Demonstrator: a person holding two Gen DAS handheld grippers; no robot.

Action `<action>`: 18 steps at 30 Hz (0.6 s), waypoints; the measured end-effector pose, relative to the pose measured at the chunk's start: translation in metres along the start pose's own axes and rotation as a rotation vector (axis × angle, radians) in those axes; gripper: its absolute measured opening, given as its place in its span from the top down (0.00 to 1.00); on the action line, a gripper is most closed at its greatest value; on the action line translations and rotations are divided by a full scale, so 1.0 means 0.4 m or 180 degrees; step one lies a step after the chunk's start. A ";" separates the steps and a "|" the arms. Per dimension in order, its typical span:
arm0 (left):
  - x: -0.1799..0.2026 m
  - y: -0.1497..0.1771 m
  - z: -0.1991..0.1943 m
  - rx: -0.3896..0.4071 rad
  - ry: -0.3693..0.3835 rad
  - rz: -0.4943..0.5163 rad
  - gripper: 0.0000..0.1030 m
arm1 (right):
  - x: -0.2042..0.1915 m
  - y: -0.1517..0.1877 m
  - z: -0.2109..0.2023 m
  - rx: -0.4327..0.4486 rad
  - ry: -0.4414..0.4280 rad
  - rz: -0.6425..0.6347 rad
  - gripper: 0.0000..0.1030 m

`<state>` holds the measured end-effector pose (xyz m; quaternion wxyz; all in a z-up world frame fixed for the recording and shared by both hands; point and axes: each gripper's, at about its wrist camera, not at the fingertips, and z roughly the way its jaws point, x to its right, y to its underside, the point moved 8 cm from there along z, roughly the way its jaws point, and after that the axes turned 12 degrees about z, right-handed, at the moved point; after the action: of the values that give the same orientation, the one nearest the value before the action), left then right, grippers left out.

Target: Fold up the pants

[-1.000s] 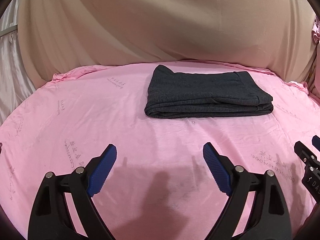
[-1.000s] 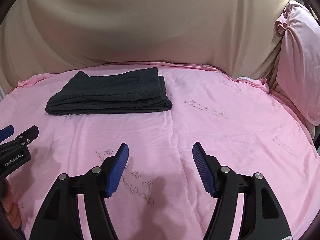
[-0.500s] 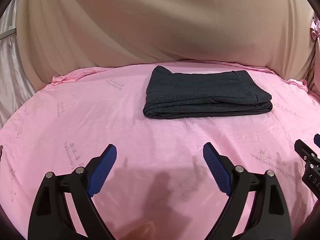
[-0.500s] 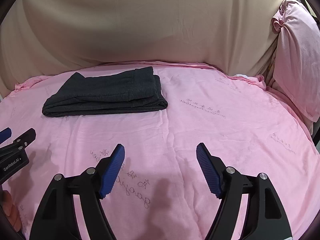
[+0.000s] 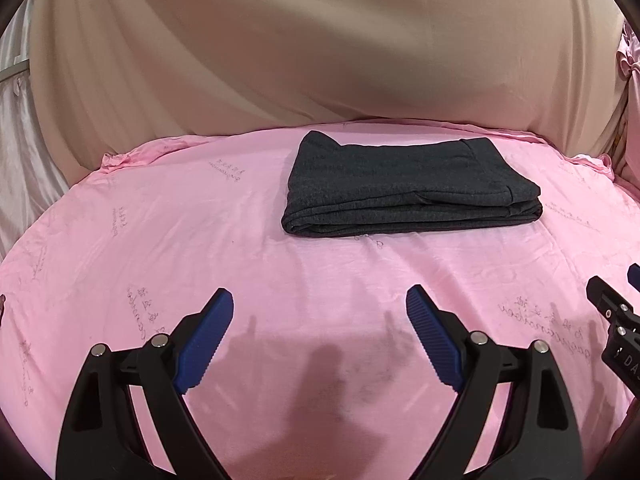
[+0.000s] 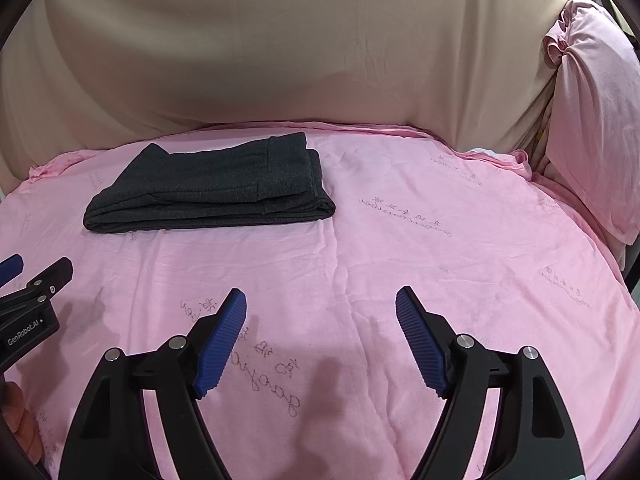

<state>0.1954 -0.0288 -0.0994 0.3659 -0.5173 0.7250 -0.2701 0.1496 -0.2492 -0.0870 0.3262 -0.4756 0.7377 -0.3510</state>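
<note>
Pants [image 5: 408, 196] lie as a flat, stacked dark-grey bundle on the pink bed sheet [image 5: 200, 240], toward its far edge, just short of the beige drape [image 5: 320, 40]. Layers sit squarely on one another, with the waistband end toward the pillow [image 6: 592, 128]. I judge the folding done — no loose leg trails out on any side I can see.

My left gripper [image 5: 320, 320] hovers over bare sheet on the near side of the pants, well apart from them, fingers [image 5: 208, 336] spread wide with nothing between. My right gripper [image 6: 320, 320] is likewise on the near side of the pants and off toward the pillow; its fingers [image 6: 420, 340] have just been opening wider and hold nothing.

What is left, by my reckoning: nothing, or at most a tidy of the slightly raised corner at the end away from the pillow.

Hard to make out:
- the far side of the bundle — hidden by its own height
- how many layers the stack has
- the faint print on the sheet, unreadable
- each view shows only the tip of the other gripper, cut by the frame edge
</note>
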 end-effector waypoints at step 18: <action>0.007 0.001 0.002 -0.0010 -0.0015 0.0061 0.10 | -0.001 0.001 0.000 -0.0002 0.0004 -0.0001 0.26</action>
<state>0.1952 -0.0314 -0.1009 0.3693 -0.5115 0.7295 -0.2642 0.1497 -0.2488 -0.0873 0.3254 -0.4757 0.7379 -0.3512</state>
